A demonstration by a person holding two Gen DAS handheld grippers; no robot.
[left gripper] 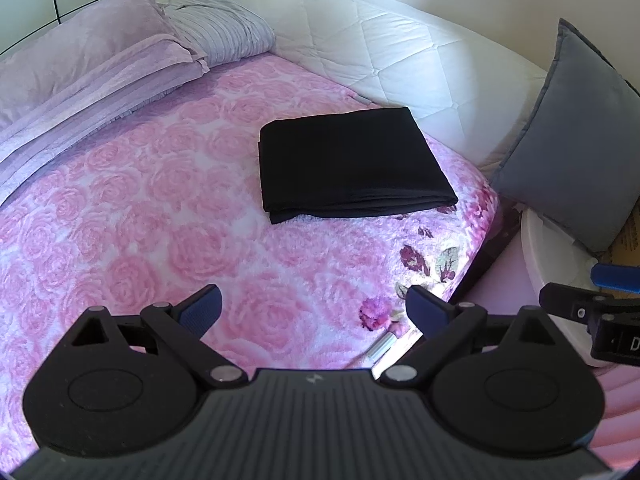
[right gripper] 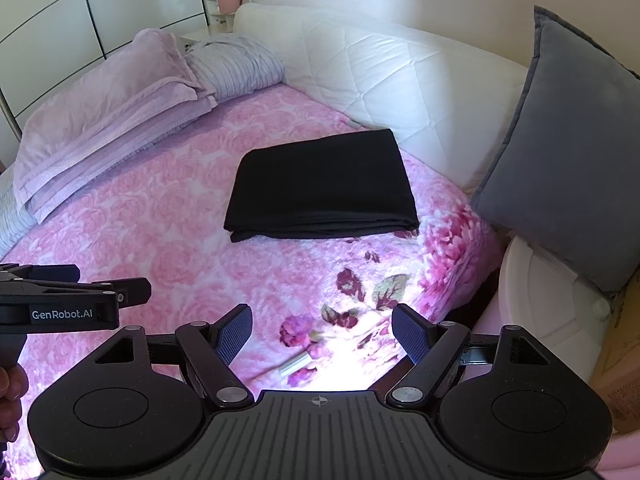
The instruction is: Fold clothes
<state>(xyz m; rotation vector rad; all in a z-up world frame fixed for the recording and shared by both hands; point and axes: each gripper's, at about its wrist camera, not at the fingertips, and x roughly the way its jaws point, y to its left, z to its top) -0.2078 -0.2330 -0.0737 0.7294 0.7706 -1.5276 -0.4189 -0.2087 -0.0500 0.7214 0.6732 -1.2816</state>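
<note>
Black cloth (left gripper: 352, 164) lay folded flat, layered rectangle near bed's (left gripper: 160, 200) headboard edge; both grippers (left gripper: 314, 312) (right gripper: 322, 332) gaped empty.

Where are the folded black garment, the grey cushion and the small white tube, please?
folded black garment (right gripper: 320, 184), right wrist view, top face.
grey cushion (right gripper: 560, 168), right wrist view, front face.
small white tube (right gripper: 297, 366), right wrist view, its middle.

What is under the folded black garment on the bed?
The black garment lies flat on the pink rose blanket, which shows all around it. At its near edge several stacked black layers are visible. Whatever lies between the folds or directly beneath is covered.
</note>
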